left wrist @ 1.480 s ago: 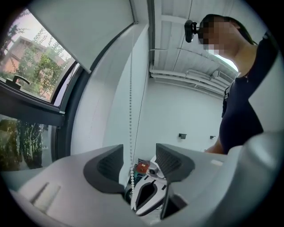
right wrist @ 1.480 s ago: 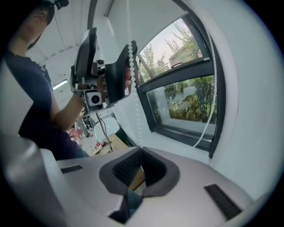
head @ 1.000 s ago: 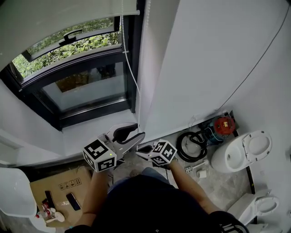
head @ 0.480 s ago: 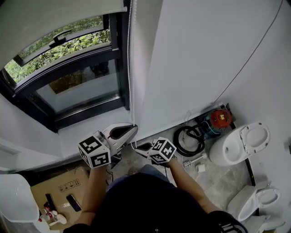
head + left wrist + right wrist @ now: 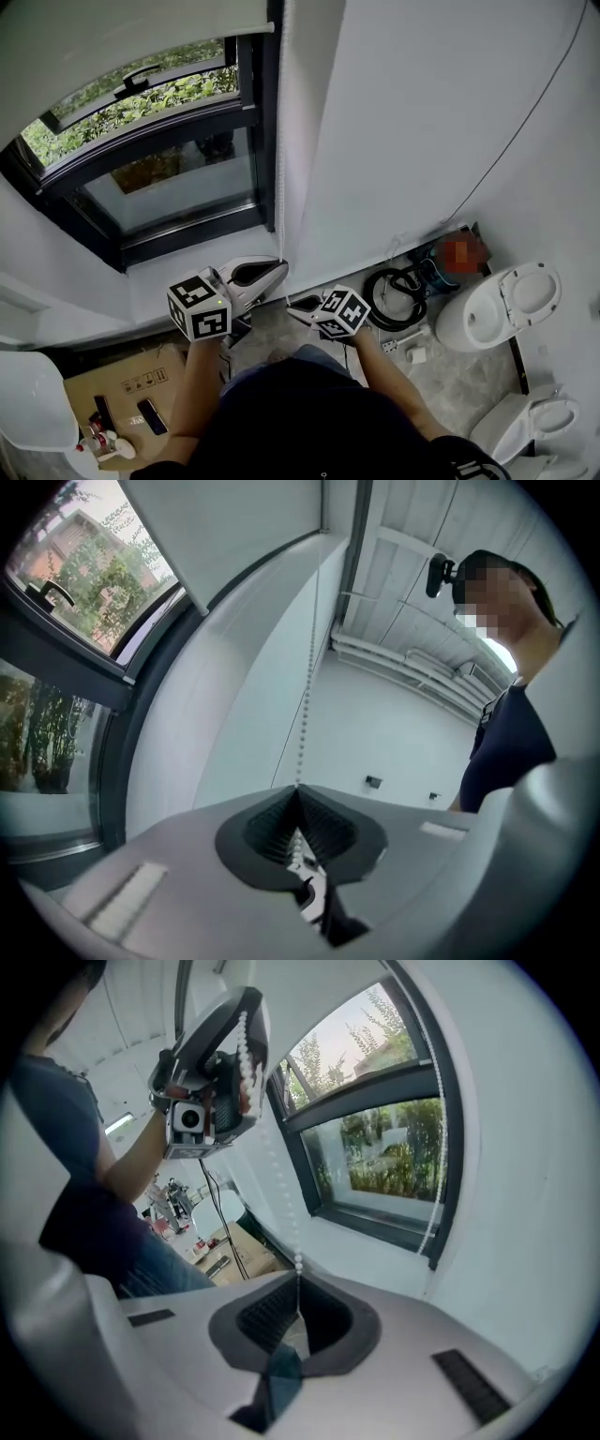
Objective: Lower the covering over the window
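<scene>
Left tongs (image 5: 283, 268) and right tongs (image 5: 290, 306) were both pinched shut on the bead chain (image 5: 279, 169), just right of the window (image 5: 169, 187); blind (image 5: 122, 28) sat rolled up at the window's top.

My left tongs (image 5: 279, 270) and right tongs (image 5: 292, 306) are both clamped on the bead chain (image 5: 280, 178), left just above right, with little room between them. The white wall (image 5: 412, 131) stands close on one side of the chain and the dark window frame (image 5: 265, 122) on the other. Upward along the chain the way is free to the blind (image 5: 122, 28). Below, a coiled hose (image 5: 392, 298), a toilet (image 5: 497, 314) and a cardboard box (image 5: 117, 384) crowd the floor.
</scene>
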Demonstrator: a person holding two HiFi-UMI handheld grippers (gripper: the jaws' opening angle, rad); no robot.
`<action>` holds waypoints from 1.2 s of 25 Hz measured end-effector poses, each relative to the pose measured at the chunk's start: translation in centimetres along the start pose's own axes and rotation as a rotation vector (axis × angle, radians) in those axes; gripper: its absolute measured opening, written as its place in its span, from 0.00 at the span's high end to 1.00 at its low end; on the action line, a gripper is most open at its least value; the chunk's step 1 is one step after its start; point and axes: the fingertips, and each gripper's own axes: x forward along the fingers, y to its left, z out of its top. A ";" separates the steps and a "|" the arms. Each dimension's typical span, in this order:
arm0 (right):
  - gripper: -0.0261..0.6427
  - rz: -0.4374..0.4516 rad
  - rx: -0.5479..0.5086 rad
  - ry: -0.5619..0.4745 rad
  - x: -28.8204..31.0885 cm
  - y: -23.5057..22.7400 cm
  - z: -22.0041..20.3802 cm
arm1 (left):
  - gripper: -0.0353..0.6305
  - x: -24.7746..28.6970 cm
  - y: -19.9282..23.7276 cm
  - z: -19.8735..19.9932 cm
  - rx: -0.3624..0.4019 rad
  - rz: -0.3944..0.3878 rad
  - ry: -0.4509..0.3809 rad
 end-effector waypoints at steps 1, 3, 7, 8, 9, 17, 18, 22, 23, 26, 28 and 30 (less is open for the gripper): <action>0.94 -0.001 -0.016 0.024 0.2 0.1 -0.3 | 0.93 0.0 0.3 -1.2 0.009 0.015 0.055; 0.94 0.002 -0.041 0.064 0.5 0.5 -1.1 | 0.93 0.0 0.8 -4.0 -0.015 0.025 0.123; 0.94 -0.001 -0.045 0.089 0.5 1.0 -2.2 | 0.93 0.0 0.7 -4.9 -0.139 -0.024 0.022; 0.94 0.000 -0.054 0.099 0.5 1.0 -2.4 | 0.93 0.1 0.9 -4.8 -0.133 -0.024 0.024; 0.94 0.005 -0.060 0.104 0.5 1.0 -2.5 | 0.93 0.2 1.1 -4.7 -0.124 -0.021 0.032; 0.94 0.033 0.013 -0.169 -5.0 0.4 4.5 | 0.93 0.7 2.0 -6.6 -0.114 0.000 0.095; 0.94 0.025 0.003 -0.213 -6.1 0.3 6.0 | 0.93 0.8 2.0 -7.2 -0.122 -0.001 0.106; 0.94 0.004 -0.067 -0.355 -10.1 0.9 11.4 | 0.93 1.1 1.1 -7.7 -0.177 -0.045 0.067; 0.94 0.006 -0.081 -0.387 -10.8 1.2 12.5 | 0.93 1.3 1.0 -7.7 -0.173 -0.053 0.066; 0.94 0.021 -0.100 -0.477 -12.2 2.1 15.0 | 0.93 1.3 1.0 -7.6 -0.165 -0.060 0.068; 0.94 0.035 -0.097 -0.519 -12.5 2.4 16.1 | 0.93 1.2 1.2 -7.6 -0.168 -0.060 0.063; 0.94 0.036 -0.095 -0.548 -12.7 2.3 17.0 | 0.93 1.0 1.2 -7.6 -0.171 -0.061 0.061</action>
